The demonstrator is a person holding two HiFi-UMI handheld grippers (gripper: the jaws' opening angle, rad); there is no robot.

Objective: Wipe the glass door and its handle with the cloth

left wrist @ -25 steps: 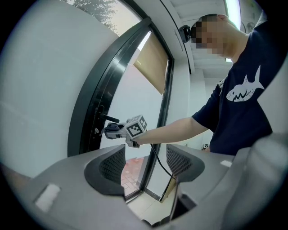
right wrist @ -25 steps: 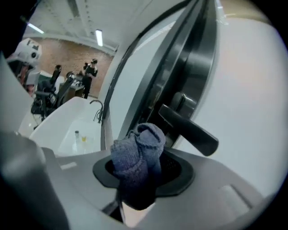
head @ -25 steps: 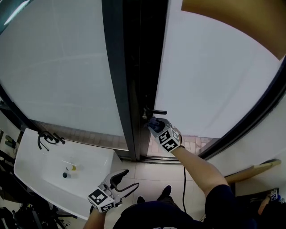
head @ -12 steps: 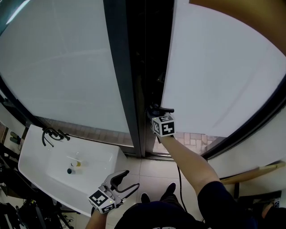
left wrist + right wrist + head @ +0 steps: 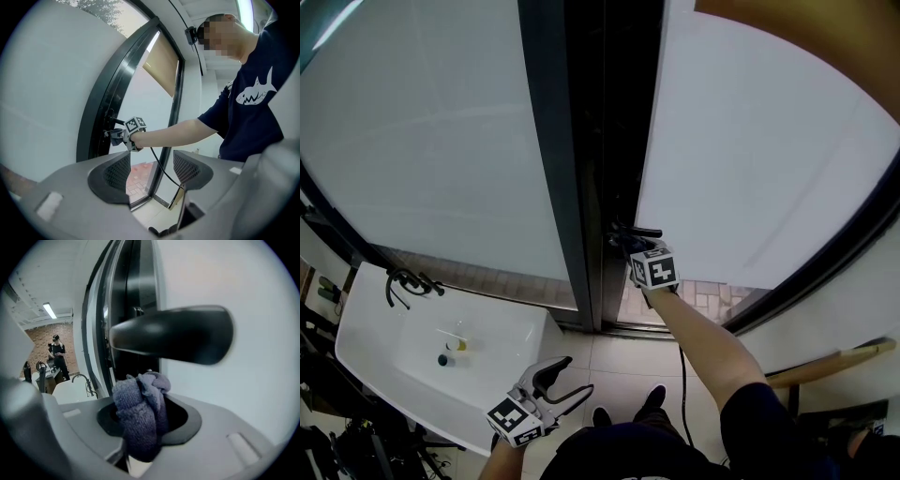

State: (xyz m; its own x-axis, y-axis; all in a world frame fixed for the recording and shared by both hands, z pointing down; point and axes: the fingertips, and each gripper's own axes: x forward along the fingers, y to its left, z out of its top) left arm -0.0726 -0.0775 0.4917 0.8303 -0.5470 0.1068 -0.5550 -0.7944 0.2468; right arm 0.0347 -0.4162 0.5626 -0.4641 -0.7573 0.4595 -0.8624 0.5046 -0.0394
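The glass door [image 5: 750,159] stands in a dark frame [image 5: 581,187], with a black lever handle [image 5: 637,232] on its left edge. My right gripper [image 5: 630,247] is shut on a bunched blue-purple cloth [image 5: 138,401]. It holds the cloth close under the handle [image 5: 173,336]; I cannot tell whether they touch. In its own view the right gripper [image 5: 143,420] has its jaws hidden by the cloth. My left gripper [image 5: 560,381] hangs low by my body, open and empty. Its own view [image 5: 152,169] shows the right gripper [image 5: 123,136] at the handle [image 5: 115,123].
A white sink [image 5: 389,370] with a black faucet [image 5: 408,284] and small bottles [image 5: 448,352] stands at the lower left. A tan roller blind [image 5: 806,37] hangs at the top right. A wooden board [image 5: 834,361] leans at the right. A person [image 5: 58,352] stands far behind.
My right gripper has risen with the cloth from below the handle to just under it. The left gripper has stayed where it was.
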